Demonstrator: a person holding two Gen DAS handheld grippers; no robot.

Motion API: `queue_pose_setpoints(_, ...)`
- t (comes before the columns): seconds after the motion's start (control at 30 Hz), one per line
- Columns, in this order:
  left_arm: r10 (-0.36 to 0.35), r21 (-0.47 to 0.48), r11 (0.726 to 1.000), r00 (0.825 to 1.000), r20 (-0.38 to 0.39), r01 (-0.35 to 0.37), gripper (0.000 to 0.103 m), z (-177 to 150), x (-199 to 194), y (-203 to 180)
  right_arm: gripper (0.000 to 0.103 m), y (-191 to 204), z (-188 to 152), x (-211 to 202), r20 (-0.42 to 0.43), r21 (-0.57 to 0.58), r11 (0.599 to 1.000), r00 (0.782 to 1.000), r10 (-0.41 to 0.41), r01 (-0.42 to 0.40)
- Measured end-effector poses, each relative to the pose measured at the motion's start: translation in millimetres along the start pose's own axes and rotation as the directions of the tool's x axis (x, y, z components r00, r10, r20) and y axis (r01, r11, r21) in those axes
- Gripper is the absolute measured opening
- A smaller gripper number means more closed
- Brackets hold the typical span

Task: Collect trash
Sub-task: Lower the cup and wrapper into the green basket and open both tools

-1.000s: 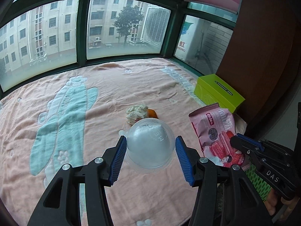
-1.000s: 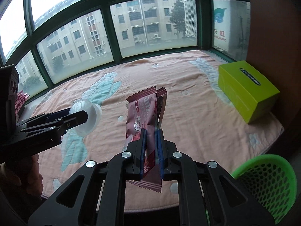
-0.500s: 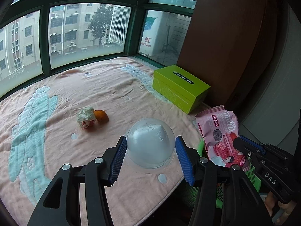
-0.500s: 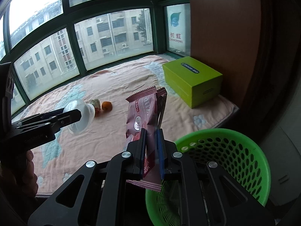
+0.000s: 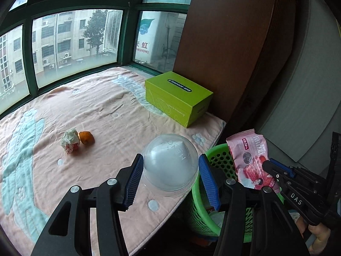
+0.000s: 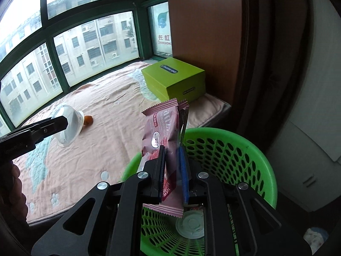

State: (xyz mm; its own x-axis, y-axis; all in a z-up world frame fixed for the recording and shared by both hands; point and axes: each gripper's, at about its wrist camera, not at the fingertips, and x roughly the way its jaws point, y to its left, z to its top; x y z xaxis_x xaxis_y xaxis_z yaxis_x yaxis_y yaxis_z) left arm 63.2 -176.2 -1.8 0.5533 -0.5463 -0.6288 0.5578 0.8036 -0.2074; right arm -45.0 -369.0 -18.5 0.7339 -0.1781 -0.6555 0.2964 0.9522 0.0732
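Note:
My left gripper is shut on a clear plastic dome lid, held over the front edge of the pink blanket, beside the green basket. My right gripper holds a pink snack wrapper upright above the green perforated basket. Its jaws are starting to open, with the wrapper still pinched between the pads. A white round lid lies in the basket's bottom. On the blanket lie a crumpled paper ball and an orange peel, touching each other.
A lime-green box stands at the blanket's far right corner against a brown wooden panel. Green-framed windows close off the back. The basket stands on the floor below the bed's edge, with a pale cabinet to its right.
Both grippers have swung right, from over the blanket to its right front edge. The green basket has come into view under the wrapper. Both items stay gripped.

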Motion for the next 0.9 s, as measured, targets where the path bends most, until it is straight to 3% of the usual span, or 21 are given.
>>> queue_pose_setpoints(0.23,-0.032,0.032,0.999,0.999,-0.002,0.033,0.052,3,4,-21,0.017,-21,-6,-4,-0.005,0.055,0.998,1.000,-0.031,0.031)
queue_pose_setpoints(0.37,-0.049,0.050,0.997,0.999,-0.010,0.050,0.052,4,8,-34,0.032,-33,-11,-7,-0.003,0.082,0.995,0.999,-0.049,0.049)
queue_pose_setpoints(0.7,-0.096,0.102,0.990,0.993,-0.062,0.102,0.052,-4,23,-69,0.036,-57,-17,-28,0.022,0.139,0.988,0.997,-0.076,0.072)
queue_pose_setpoints(0.77,-0.105,0.113,0.987,0.992,-0.072,0.112,0.052,-6,25,-76,0.047,-62,-17,-32,0.037,0.151,0.986,0.996,-0.083,0.077)
queue_pose_setpoints(0.9,-0.119,0.123,0.984,0.989,-0.091,0.129,0.052,-9,29,-88,0.049,-67,-16,-38,0.054,0.160,0.984,0.994,-0.093,0.083)
